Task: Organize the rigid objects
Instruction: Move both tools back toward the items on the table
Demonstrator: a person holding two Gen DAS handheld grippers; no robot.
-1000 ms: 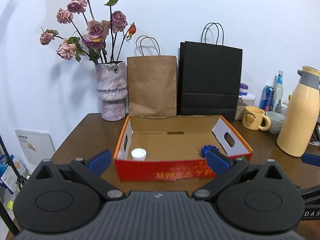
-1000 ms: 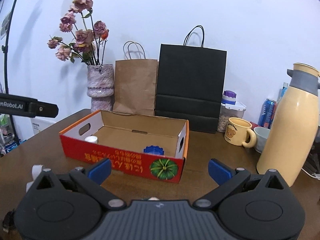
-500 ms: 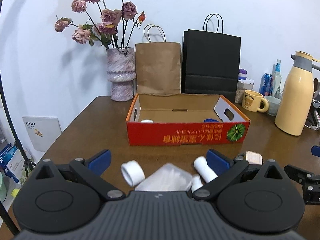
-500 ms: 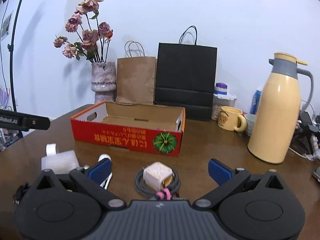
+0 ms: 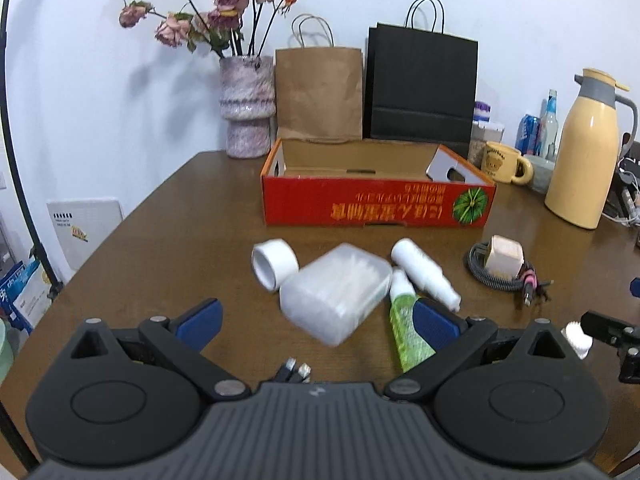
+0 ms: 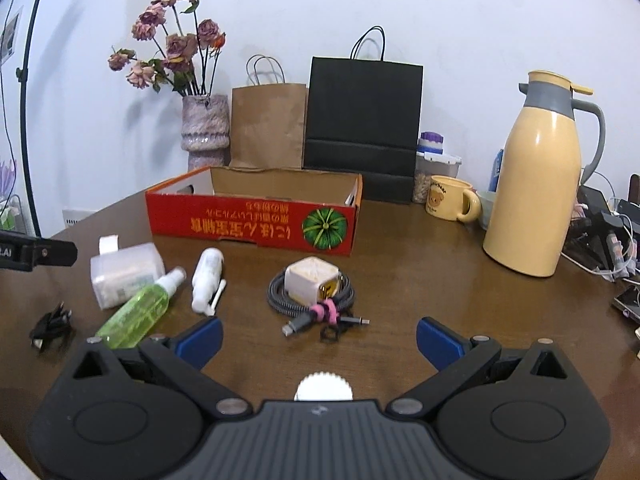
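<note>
A brown wooden table [image 6: 420, 280] against a white wall [image 6: 440, 20] carries the red box [image 6: 252, 222]; both grippers [image 5: 316, 320] [image 6: 318, 334] gape empty.

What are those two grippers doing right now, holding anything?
Left gripper: open, holding nothing, above the clear plastic box.
Right gripper: open, holding nothing, near the coiled charger cable.
</note>
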